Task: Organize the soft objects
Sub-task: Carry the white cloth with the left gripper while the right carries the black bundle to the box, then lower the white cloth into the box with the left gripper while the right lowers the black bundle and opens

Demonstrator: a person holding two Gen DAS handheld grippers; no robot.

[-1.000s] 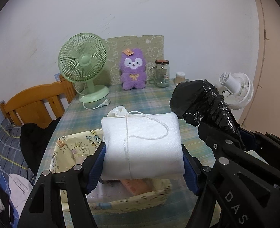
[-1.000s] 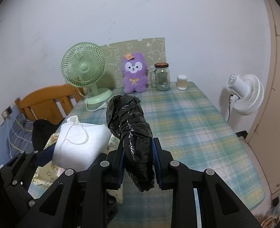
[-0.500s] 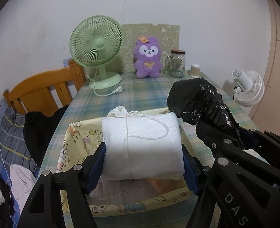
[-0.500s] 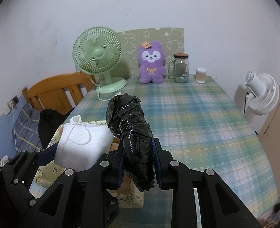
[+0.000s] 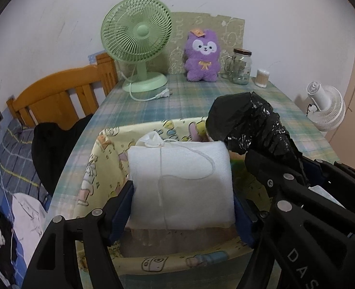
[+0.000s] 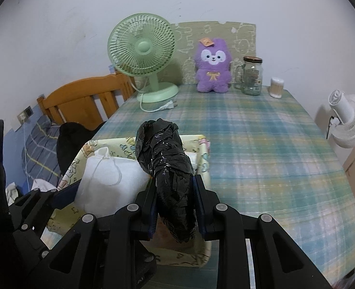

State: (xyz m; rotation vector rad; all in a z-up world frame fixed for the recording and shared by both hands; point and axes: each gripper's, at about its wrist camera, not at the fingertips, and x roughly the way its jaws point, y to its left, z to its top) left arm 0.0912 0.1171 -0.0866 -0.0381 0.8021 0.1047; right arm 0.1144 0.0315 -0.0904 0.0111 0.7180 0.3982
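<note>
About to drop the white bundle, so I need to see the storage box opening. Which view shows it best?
Left wrist. It looks down into the box, showing the far and left walls, the near rim and part of the inside below the white bundle. The right wrist view shows only its left and far walls; the black bag covers the middle.

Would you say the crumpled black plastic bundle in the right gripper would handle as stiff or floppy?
Probably floppy: the crumpled black plastic bundle narrows where the right gripper squeezes it, and its free end bulges. It looks light, staying up from one grip. The glossy film may be slippery.
</note>
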